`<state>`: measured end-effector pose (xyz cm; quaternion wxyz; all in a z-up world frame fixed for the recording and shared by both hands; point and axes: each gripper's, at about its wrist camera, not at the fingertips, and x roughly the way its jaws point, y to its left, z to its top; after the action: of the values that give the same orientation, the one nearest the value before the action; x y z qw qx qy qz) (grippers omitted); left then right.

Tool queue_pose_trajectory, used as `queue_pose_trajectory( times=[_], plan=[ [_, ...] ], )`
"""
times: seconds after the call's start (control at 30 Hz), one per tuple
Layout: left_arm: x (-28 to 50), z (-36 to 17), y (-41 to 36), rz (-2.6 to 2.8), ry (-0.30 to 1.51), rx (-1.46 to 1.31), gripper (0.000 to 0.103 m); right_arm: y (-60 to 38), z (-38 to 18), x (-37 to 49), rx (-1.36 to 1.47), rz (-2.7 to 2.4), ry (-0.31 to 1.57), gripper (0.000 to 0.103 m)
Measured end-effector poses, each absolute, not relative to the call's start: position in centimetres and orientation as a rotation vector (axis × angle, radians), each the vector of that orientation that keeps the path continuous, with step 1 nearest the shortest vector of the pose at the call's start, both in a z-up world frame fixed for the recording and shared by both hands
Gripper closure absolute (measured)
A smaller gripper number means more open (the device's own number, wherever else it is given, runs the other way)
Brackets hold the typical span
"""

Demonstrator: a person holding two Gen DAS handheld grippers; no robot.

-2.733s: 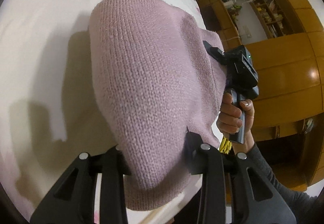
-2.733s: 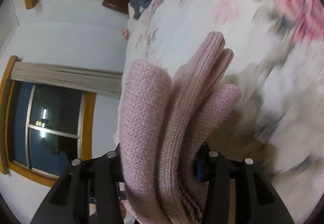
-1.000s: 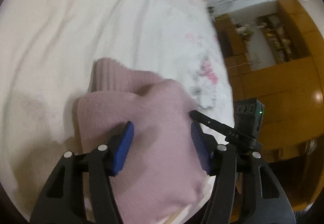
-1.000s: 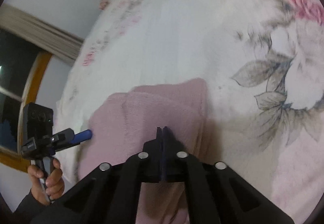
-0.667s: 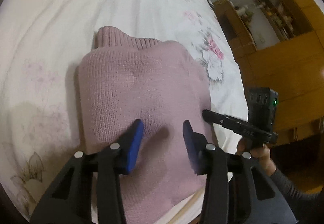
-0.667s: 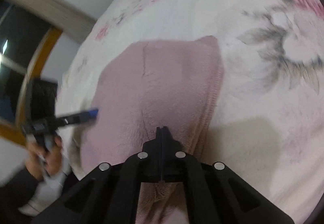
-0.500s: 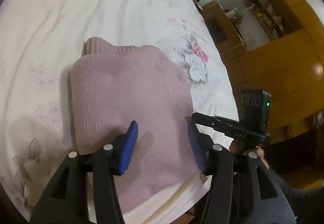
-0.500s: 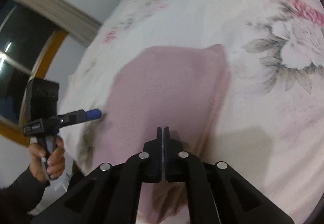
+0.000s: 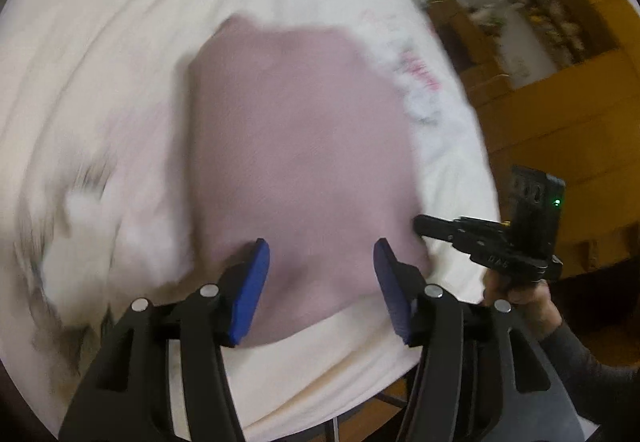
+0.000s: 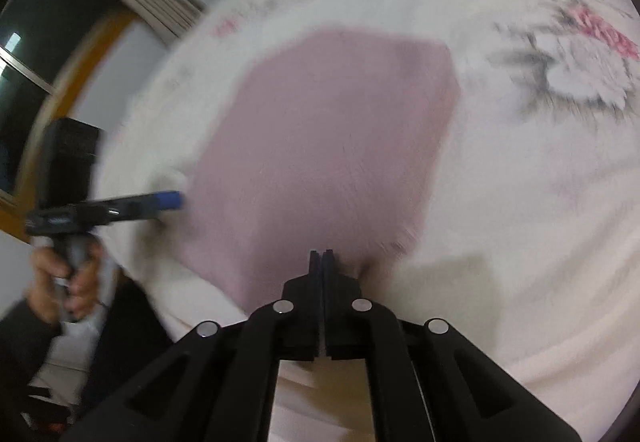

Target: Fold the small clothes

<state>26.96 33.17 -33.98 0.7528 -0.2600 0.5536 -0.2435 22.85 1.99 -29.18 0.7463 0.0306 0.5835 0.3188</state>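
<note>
— What was shown on the bed?

— A folded pink knitted garment was seen lying flat on a white bedspread printed with pink and grey flowers, close to the bed's near edge. Its outline was blurred by motion in both views, so the knit and any folds could not be made out.

— How was the left gripper pictured?

— It was held above the near end of the garment with its blue-padded fingers spread wide apart. Nothing was gripped between them; whether the pads were touching the cloth could not be told. In the right wrist view the same tool was seen from the side, its blue tip just beside the garment's left edge, and it was held by a hand in a dark sleeve near the bed's edge.

— And the right gripper?

— Its black fingers were pressed together, with no cloth seen between them, and were pictured at the garment's near edge. From the left wrist view it was shown beside the garment's right edge, near the bed's near right corner, with a green light lit on its black body and a hand wrapped round its handle.

— What else was caught in the frames?

— Orange-brown wooden cabinets were seen beyond the right side of the bed, and a dark window with a wooden frame beyond the left.
</note>
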Motion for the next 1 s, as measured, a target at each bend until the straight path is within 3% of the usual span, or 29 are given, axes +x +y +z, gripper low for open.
queue_pose_trajectory(
  times=[0.07,0.27,0.37,0.43,0.53,0.57,0.63,0.7,0.8,0.83,1.0],
  plan=[
    [26.4,-34.8,33.8,-0.515,1.211,-0.608,0.050,1.7,-31.0,22.8,0.051,0.652,1.305,0.103],
    [23.7,-35.0,35.1,-0.503,1.194,-0.654,0.041,2.2,-27.2,19.8,0.072,0.685,1.229,0.102],
    [23.7,-35.9,35.0,-0.454,1.226,-0.640,0.032,3.7,-29.7,19.6,-0.007,0.623,1.291,0.102],
    [23.3,-36.7,35.1,-0.429,1.274,-0.670,0.032,3.3,-30.3,19.0,-0.017,0.595,1.282,0.102],
    [21.7,-35.9,35.1,-0.422,1.279,-0.711,0.028,2.4,-28.4,17.5,0.056,0.592,1.255,0.095],
    [20.6,-34.9,35.0,-0.407,1.274,-0.683,0.020,2.2,-27.5,16.6,0.077,0.593,1.240,0.092],
    [18.6,-32.7,34.6,-0.358,1.256,-0.578,0.004,1.7,-25.6,14.5,0.086,0.576,1.211,0.078],
    [16.1,-29.7,33.6,-0.269,1.209,-0.402,0.004,0.9,-23.9,12.6,0.064,0.540,1.187,0.037],
    [12.8,-25.4,32.5,-0.165,1.127,-0.225,0.004,0.4,-20.8,9.0,-0.014,0.446,1.098,0.008],
    [11.8,-24.2,32.5,-0.134,1.097,-0.187,0.004,0.4,-19.5,7.5,-0.046,0.403,1.046,0.003],
    [8.5,-17.4,31.2,0.000,0.968,-0.102,0.004,0.7,-14.2,2.7,-0.089,0.251,0.897,0.004]
  ],
)
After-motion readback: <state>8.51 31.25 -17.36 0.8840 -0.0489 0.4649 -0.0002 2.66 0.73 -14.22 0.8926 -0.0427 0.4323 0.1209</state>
